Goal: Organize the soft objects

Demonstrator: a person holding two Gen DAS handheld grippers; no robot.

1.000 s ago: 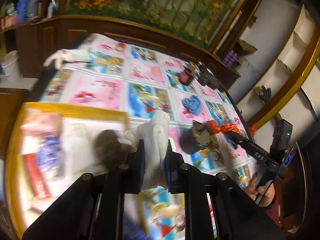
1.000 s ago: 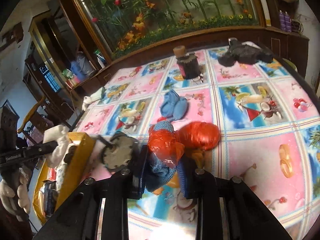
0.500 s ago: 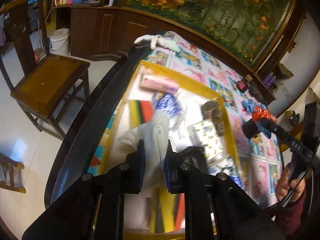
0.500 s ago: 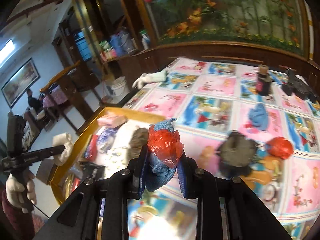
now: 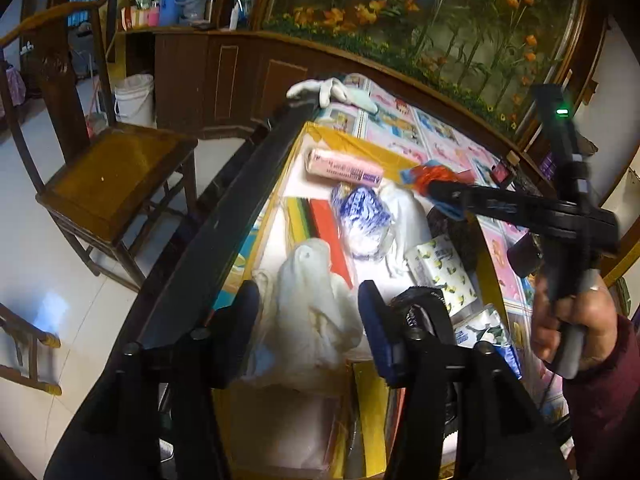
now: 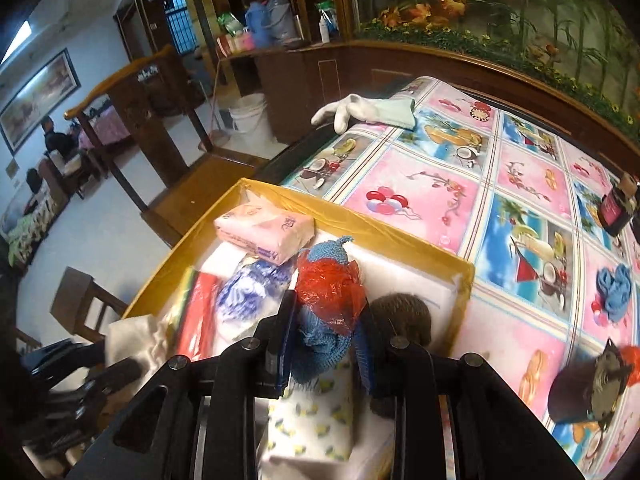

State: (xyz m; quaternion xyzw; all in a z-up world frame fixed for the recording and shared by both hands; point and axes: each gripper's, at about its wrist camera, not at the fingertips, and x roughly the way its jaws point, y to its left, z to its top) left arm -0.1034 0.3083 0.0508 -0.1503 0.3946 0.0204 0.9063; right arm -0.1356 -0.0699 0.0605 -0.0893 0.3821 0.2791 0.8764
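My left gripper (image 5: pixel 308 312) is open over the near end of the yellow box (image 5: pixel 340 136); a white cloth glove (image 5: pixel 316 308) lies loose between its spread fingers. My right gripper (image 6: pixel 324 340) is shut on a blue knitted piece wrapped in red mesh (image 6: pixel 328 300) and holds it above the box (image 6: pixel 360 224). It also shows in the left wrist view (image 5: pixel 436 180). The box holds a pink tissue pack (image 6: pixel 264 228), a blue-white bundle (image 6: pixel 252 288), a lemon-print tissue pack (image 6: pixel 316 416) and a brown furry ball (image 6: pixel 400 316).
On the patterned tablecloth lie a white glove (image 6: pixel 356 112) at the far corner, a blue cloth (image 6: pixel 616 284), a dark bottle (image 6: pixel 618 208) and a dark doll with red hair (image 6: pixel 592 380). A wooden chair (image 5: pixel 116 172) stands left of the table edge (image 5: pixel 224 224).
My left gripper has opened and let go of the white glove, which now rests in the box. My right gripper has carried the blue and red piece over the box.
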